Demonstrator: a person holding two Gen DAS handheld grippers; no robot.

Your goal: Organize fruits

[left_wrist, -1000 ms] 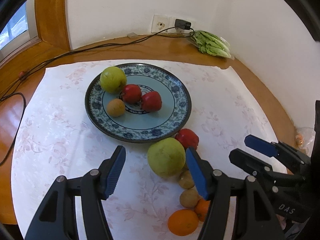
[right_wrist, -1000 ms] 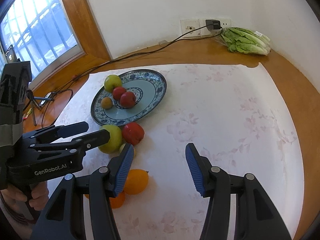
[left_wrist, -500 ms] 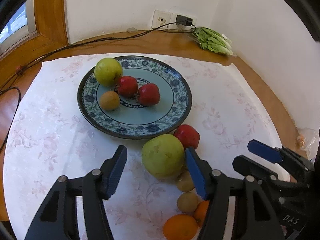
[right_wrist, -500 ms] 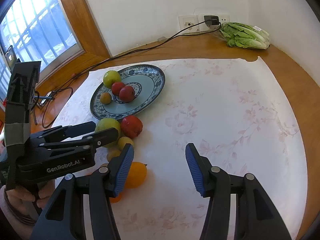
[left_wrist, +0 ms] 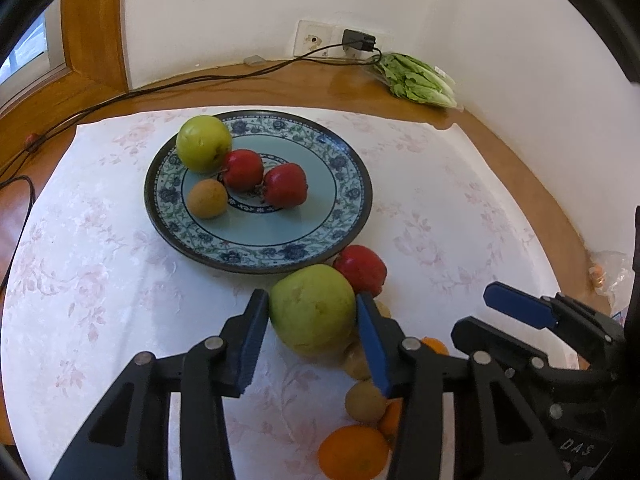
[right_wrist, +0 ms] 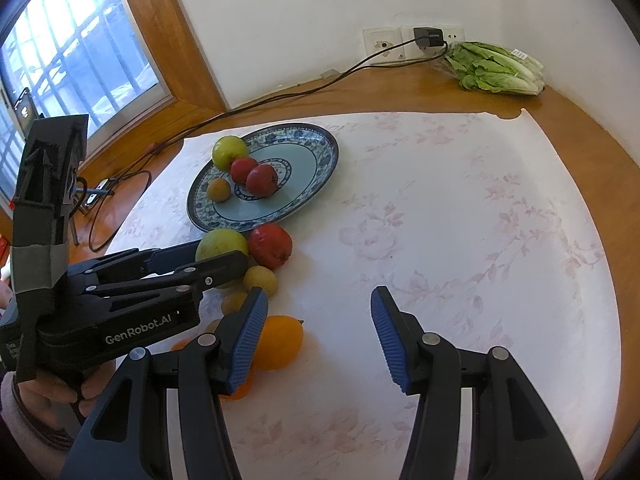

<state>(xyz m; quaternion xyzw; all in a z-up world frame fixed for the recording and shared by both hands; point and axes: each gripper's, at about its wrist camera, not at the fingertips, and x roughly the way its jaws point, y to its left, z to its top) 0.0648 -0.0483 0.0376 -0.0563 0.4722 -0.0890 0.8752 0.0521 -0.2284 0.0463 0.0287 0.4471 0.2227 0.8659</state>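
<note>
A blue patterned plate [left_wrist: 344,216] holds a green apple [left_wrist: 203,143], two red fruits [left_wrist: 285,185] and a small brown fruit [left_wrist: 207,204]. Beside its near rim lie a large green apple [left_wrist: 313,309], a red fruit [left_wrist: 361,269], small brown fruits [left_wrist: 363,400] and oranges [left_wrist: 353,452]. My left gripper [left_wrist: 310,324] has closed its fingers against both sides of the large green apple, which rests on the cloth. It also shows in the right wrist view [right_wrist: 218,254]. My right gripper [right_wrist: 316,334] is open and empty above the cloth, next to an orange [right_wrist: 278,342].
A white floral cloth [right_wrist: 460,220] covers the round wooden table. Bagged lettuce [right_wrist: 494,68] lies by the wall socket [right_wrist: 428,38] at the back. Cables [left_wrist: 120,96] run along the table's left rear. A window is at the left.
My left gripper moved forward around the large green apple and its jaws narrowed onto it. My right gripper stayed open and shifted only slightly.
</note>
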